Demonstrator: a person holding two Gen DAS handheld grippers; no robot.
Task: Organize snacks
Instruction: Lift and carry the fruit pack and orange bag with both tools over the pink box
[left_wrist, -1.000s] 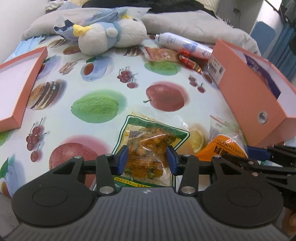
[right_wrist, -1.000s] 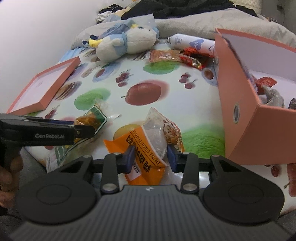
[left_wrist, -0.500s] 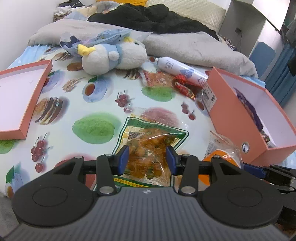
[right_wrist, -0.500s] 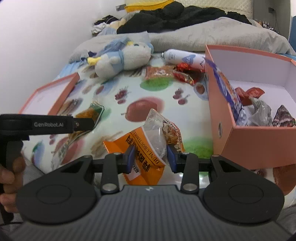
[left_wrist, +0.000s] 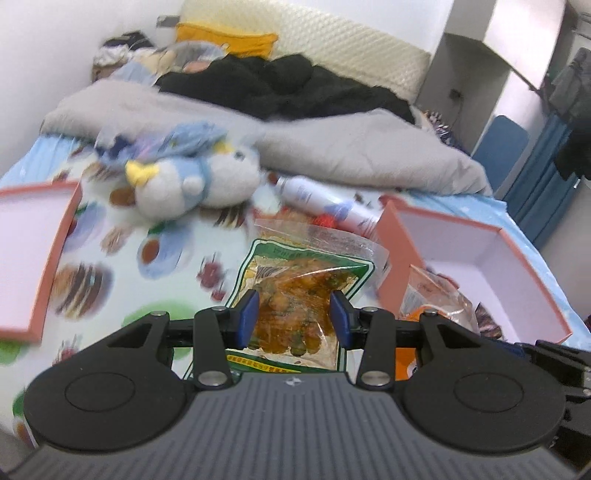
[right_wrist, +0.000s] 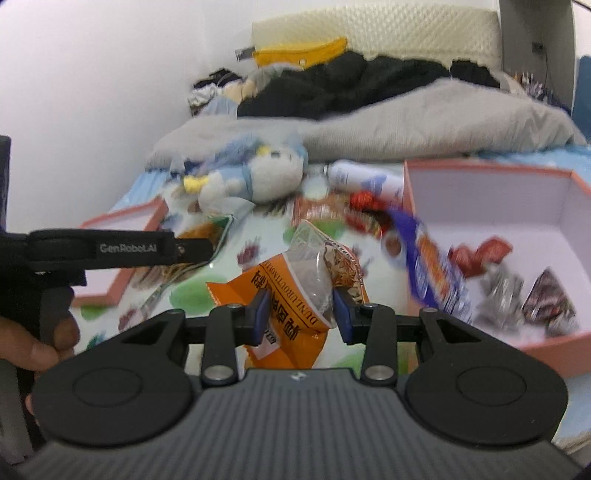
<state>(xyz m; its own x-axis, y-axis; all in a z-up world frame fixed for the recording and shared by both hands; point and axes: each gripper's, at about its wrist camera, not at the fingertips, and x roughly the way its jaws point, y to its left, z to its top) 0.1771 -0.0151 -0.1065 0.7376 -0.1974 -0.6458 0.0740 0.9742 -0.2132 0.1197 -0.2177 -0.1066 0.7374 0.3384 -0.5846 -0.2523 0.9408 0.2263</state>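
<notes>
My left gripper (left_wrist: 295, 317) is shut on a clear green-edged snack bag (left_wrist: 295, 273) of orange pieces, held up above the fruit-print bed. My right gripper (right_wrist: 301, 314) is shut on an orange snack packet (right_wrist: 291, 295), also lifted. The open pink box (right_wrist: 495, 192) stands to the right and holds several wrapped snacks (right_wrist: 513, 288), with a blue-orange packet (right_wrist: 428, 266) leaning on its left wall. The box also shows in the left wrist view (left_wrist: 458, 251). The left gripper shows at the left of the right wrist view (right_wrist: 195, 249).
The box lid (left_wrist: 33, 243) lies at the left. A plush toy (left_wrist: 192, 177), a white bottle (left_wrist: 325, 203) and loose red snack packets (right_wrist: 332, 210) lie farther back. A grey blanket (left_wrist: 351, 144) and dark clothes cover the bed's far end.
Both grippers have lifted their snack bags up off the bed and risen. The box's inside has come into view.
</notes>
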